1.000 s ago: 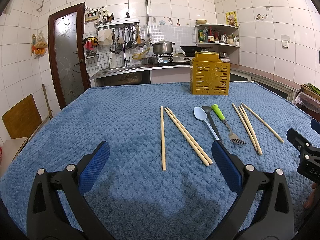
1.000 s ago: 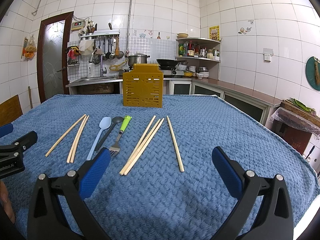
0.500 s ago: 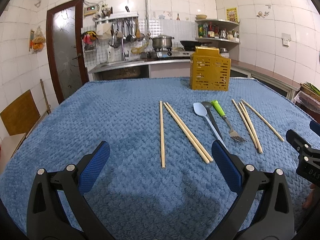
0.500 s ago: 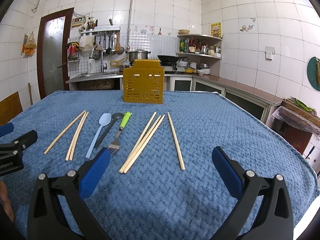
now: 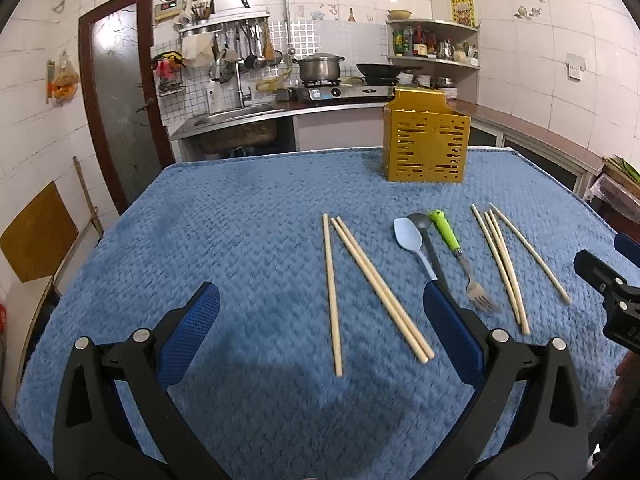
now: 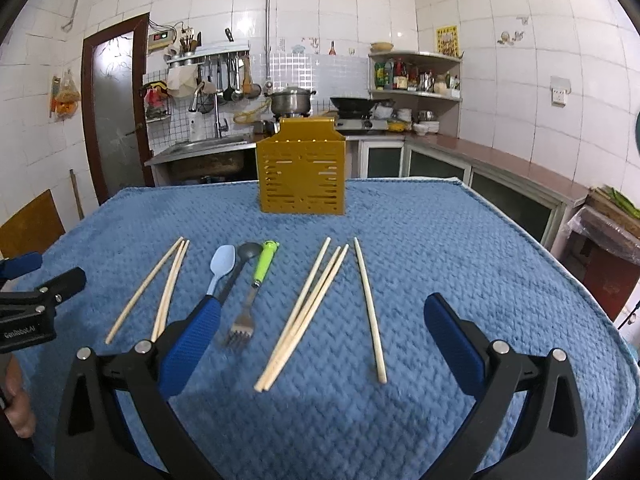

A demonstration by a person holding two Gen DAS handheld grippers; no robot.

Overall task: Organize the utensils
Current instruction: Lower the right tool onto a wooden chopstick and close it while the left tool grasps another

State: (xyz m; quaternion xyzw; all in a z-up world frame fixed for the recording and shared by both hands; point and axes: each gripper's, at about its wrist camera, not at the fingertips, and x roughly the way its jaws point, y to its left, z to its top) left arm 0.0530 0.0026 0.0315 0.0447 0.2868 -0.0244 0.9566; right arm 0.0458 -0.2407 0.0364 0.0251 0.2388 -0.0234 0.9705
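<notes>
Chopsticks [image 6: 308, 312], two spoons [image 6: 221, 268] and a green-handled fork [image 6: 256, 286] lie loose mid-frame on the blue-covered bench [image 6: 440, 240]; the yellow holder [image 6: 301, 176] stands above them, apart. Both the right gripper [image 6: 320, 344] and the left gripper [image 5: 320, 332] have their fingers spread wide and hold nothing. Risks: thin sticks rolling on plush cloth, paired chopsticks splitting, and overlapping spoons coming up together.

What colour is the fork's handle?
Bright lime green; the fork has a green handle and bare metal tines, clearest in the right wrist view.
</notes>
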